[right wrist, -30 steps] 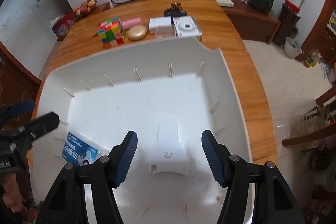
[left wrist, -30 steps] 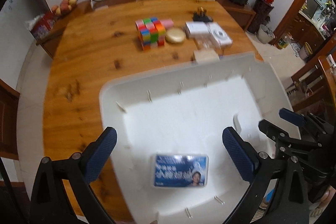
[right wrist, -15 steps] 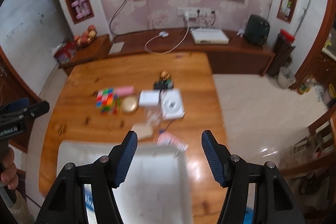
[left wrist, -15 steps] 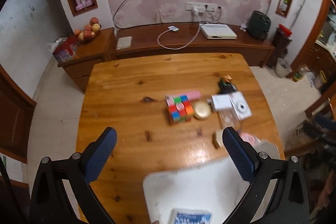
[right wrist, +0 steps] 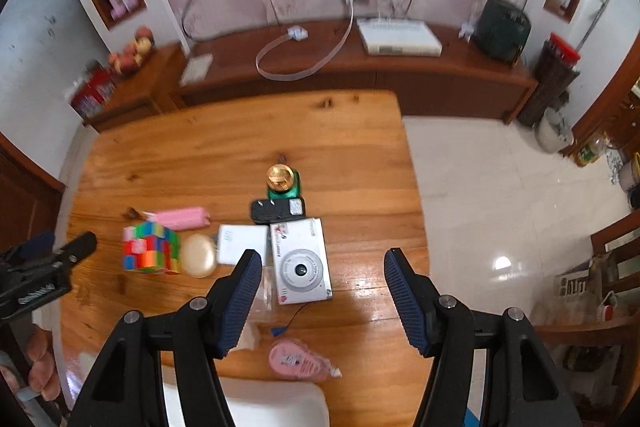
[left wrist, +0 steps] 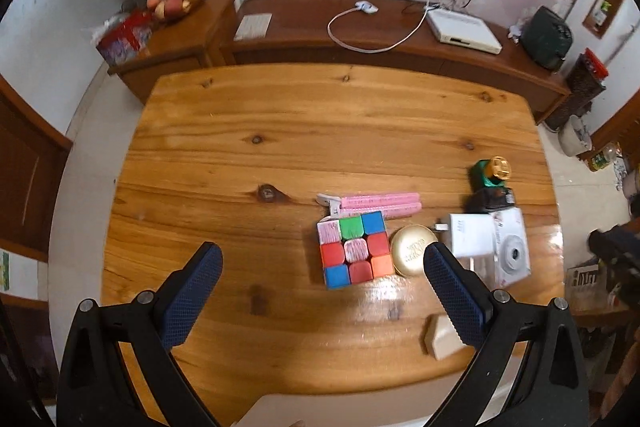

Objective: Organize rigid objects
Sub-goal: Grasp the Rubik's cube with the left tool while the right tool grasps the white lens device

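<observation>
A colourful cube (left wrist: 354, 249) (right wrist: 151, 247) sits on the wooden table (left wrist: 280, 147) beside a gold round case (left wrist: 414, 255) (right wrist: 199, 255), a pink clip (left wrist: 378, 205), a white box (left wrist: 470, 235) (right wrist: 242, 244) and a white camera (right wrist: 301, 267) (left wrist: 512, 251). A wooden block (left wrist: 442, 337) lies nearer. A pink tape dispenser (right wrist: 298, 361) lies by the white bin's rim (right wrist: 248, 403). My left gripper (left wrist: 320, 295) is open and empty above the table. My right gripper (right wrist: 324, 297) is open and empty over the camera.
A black charger (right wrist: 278, 211) and a green and gold item (right wrist: 283, 183) lie behind the camera. A sideboard (left wrist: 360, 39) with a white device and cable stands past the table. The table's right edge drops to tiled floor (right wrist: 500, 207).
Both grippers have lifted out of the white bin and back over the table. The bin and its blue card have dropped out of sight below. Both stay open.
</observation>
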The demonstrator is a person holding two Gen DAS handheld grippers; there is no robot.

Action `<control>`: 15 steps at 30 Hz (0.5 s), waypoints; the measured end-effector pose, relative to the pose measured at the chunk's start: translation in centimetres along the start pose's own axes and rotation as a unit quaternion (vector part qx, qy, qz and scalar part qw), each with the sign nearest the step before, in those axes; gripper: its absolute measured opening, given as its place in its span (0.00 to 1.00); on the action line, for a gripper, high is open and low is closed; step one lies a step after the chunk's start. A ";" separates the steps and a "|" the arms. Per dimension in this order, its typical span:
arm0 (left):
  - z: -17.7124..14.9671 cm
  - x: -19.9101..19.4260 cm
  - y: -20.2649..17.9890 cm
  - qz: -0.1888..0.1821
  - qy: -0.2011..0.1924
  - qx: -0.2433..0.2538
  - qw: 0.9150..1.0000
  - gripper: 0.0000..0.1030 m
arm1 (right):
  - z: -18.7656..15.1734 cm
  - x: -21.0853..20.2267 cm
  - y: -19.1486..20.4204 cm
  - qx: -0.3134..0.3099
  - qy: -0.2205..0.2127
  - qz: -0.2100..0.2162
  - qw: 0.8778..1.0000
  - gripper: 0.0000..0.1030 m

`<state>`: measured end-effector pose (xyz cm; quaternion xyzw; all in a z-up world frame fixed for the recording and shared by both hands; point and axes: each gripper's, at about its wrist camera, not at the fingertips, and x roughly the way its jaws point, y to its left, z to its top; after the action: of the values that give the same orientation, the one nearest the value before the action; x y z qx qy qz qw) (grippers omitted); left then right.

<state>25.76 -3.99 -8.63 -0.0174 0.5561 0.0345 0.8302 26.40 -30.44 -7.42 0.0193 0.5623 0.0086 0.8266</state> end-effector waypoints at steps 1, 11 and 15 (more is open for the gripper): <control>0.1 0.7 -0.2 0.001 0.004 -0.003 1.000 0.98 | 0.1 1.2 -0.1 0.004 0.008 0.002 1.000 0.63; -0.2 6.5 -1.1 0.011 0.062 -0.028 0.998 0.98 | 0.2 9.3 0.6 0.013 0.076 0.010 0.997 0.63; -0.4 7.4 -1.2 0.012 0.072 -0.034 0.997 0.98 | 0.0 10.3 1.3 0.006 0.087 0.006 0.996 0.63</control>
<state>28.29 -4.88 -15.67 -0.0420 0.6130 0.0619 0.7866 30.21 -28.73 -16.96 0.0269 0.6322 0.0116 0.7743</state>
